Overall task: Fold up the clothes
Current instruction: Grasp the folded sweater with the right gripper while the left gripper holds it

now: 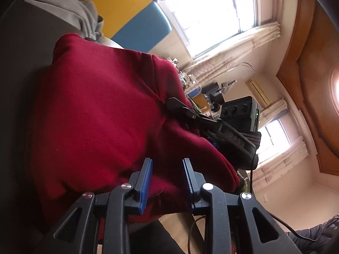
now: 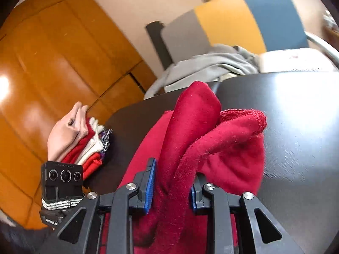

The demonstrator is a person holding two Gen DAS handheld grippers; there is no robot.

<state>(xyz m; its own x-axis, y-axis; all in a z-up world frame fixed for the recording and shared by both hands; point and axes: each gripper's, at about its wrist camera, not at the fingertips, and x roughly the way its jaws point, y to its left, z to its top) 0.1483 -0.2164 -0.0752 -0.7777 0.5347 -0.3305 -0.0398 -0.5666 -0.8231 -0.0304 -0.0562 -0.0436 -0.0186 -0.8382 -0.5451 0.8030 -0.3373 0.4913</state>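
Mostly dark: a smooth, slightly glossy black table (image 2: 296, 127) fills the lower half of the right wrist view, w/ shiny orange-brown wood panelling (image 2: 53, 63) curving off to the left. Behind the table, a chair back in flat gray, yellow & blue blocks (image 2: 228, 21), w/ a soft gray garment (image 2: 211, 65) slumped in loose folds at the table's far edge.

On the table lies the red garment (image 2: 211, 137), a fuzzy, fleece-like knit w/ a frayed raw hem, bunched into thick rolls & lifted in a ridge. Right gripper (image 2: 171, 186), black plastic arms w/ ribbed blue pads, is pinching a thick fold of that red cloth; the fabric fills the gap btwn the pads.

Left gripper (image 1: 166, 182), same build, has its pads standing apart w/ red cloth btwn them; whether they press on it I cannot tell.

Off at the table's left edge sits a small stack of folded pieces (image 2: 84, 148): pale pink on top, then red & white layers.
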